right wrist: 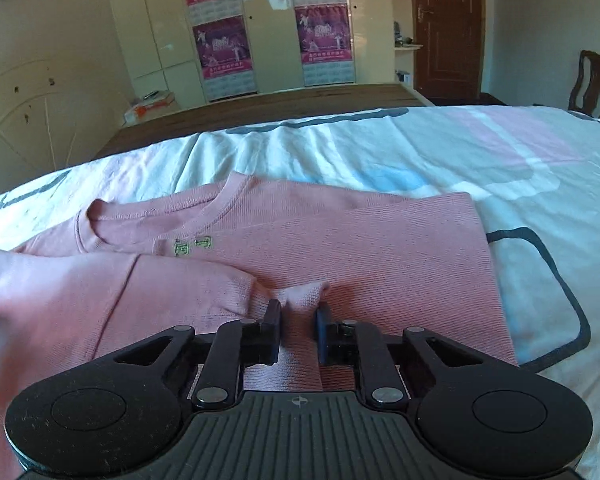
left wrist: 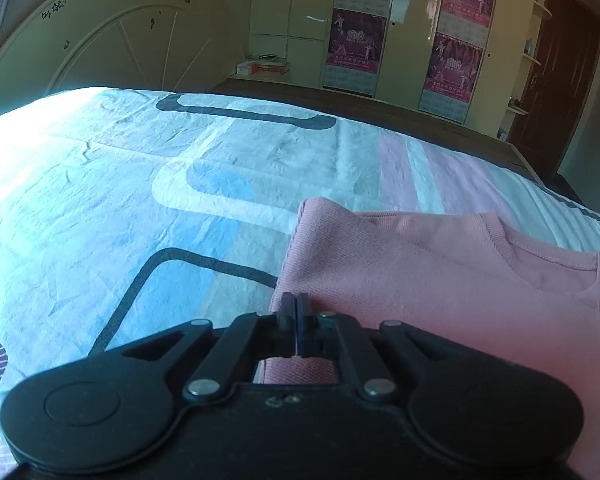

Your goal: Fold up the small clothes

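A small pink sweater [right wrist: 340,248] lies on the patterned bed sheet [right wrist: 480,168], neckline away from me, one sleeve folded across its front. It also shows in the left wrist view [left wrist: 440,280]. My left gripper [left wrist: 296,304] is shut on the sweater's left edge, with pink cloth pinched between the jaws. My right gripper [right wrist: 298,312] has its jaws partly closed around a bunched fold of the sweater near the sleeve cuff [right wrist: 304,296]. A small green embroidered mark [right wrist: 192,246] sits below the collar.
The sheet [left wrist: 140,184] covers the bed, whose far wooden edge [right wrist: 260,108] shows beyond it. A cream headboard [left wrist: 100,40] stands at the left. Wardrobes with purple posters [right wrist: 220,48], a brown door [right wrist: 448,28] and a chair [right wrist: 592,80] stand beyond.
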A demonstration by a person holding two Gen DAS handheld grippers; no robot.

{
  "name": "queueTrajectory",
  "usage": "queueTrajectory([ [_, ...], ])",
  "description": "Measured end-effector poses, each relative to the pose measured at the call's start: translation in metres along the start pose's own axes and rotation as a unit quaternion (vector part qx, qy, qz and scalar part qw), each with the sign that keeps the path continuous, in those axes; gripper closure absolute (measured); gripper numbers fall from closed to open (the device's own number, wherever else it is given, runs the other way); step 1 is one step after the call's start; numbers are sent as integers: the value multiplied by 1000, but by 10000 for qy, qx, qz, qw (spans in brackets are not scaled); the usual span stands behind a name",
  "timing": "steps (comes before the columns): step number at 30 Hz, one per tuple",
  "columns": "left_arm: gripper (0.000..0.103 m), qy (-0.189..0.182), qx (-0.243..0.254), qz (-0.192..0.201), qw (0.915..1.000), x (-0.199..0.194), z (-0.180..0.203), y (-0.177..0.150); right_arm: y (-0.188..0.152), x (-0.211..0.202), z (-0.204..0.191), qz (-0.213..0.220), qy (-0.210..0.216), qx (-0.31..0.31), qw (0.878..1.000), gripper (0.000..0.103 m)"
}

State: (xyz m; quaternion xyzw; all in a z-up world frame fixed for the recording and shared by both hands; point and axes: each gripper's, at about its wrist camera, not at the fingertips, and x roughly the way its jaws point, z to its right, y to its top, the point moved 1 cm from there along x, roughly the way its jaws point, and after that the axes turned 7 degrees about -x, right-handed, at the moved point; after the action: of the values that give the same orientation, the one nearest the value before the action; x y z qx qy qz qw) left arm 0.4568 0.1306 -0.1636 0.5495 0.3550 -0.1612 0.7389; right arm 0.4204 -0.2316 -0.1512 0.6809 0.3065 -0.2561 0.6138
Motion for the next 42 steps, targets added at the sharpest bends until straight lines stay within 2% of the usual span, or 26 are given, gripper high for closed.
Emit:
queueTrajectory([
  [1, 95, -20, 52, 40, 10000, -5, 2, 1, 1, -5, 1, 69, -50, 7, 10000, 87],
  [2, 79, -35, 126, 122, 9998, -11, 5, 0, 3, -10, 1, 161, -61, 15, 9998, 85],
  [3, 75, -73, 201, 215, 9995, -19, 8, -2, 5, -16, 1, 252, -33, 23, 9997, 84],
  [4, 75, -150, 272, 269, 9992, -25, 12, -4, 7, -22, -1, 348, 35, 7, 9994, 77],
  [5, 73, -248, 383, 281, 9986, -31, 18, -6, 10, -27, -5, 427, 110, -44, 9990, 60],
  [7, 68, -385, 551, 135, 9976, -32, 29, -11, 13, -32, -16, 536, 238, -178, 9981, 46],
  [11, 66, -371, 603, -245, 9972, -17, 41, -20, 12, -24, -41, 348, 488, -439, 9972, 46],
  [13, 66, -302, 518, -248, 9979, -11, 38, -21, 9, -19, -48, 218, 519, -586, 9967, 46],
  [15, 66, -285, 558, -266, 9977, -10, 36, -21, 2, -12, -50, 75, 452, -740, 9962, 46],
  [17, 66, -230, 608, -294, 9975, -13, 36, -21, -9, -1, -46, -195, 182, -904, 9956, 46],
  [20, 66, -153, 687, -346, 9969, -18, 36, -23, -15, -6, -36, -148, 79, -896, 9958, 46],
  [26, 64, -60, 660, -411, 9970, -31, 38, -28, -18, -35, -45, 49, 371, -888, 9953, 46],
  [31, 62, -191, 623, -413, 9970, -51, 44, -34, -27, -38, -57, -61, 548, -1033, 9931, 46],
  [34, 61, -282, 660, -383, 9967, -66, 50, -39, -34, -33, -55, -227, 452, -1089, 9928, 46],
  [42, 58, -519, 882, -391, 9940, -94, 74, -63, -38, -65, -46, -66, 705, -921, 9932, 46],
])
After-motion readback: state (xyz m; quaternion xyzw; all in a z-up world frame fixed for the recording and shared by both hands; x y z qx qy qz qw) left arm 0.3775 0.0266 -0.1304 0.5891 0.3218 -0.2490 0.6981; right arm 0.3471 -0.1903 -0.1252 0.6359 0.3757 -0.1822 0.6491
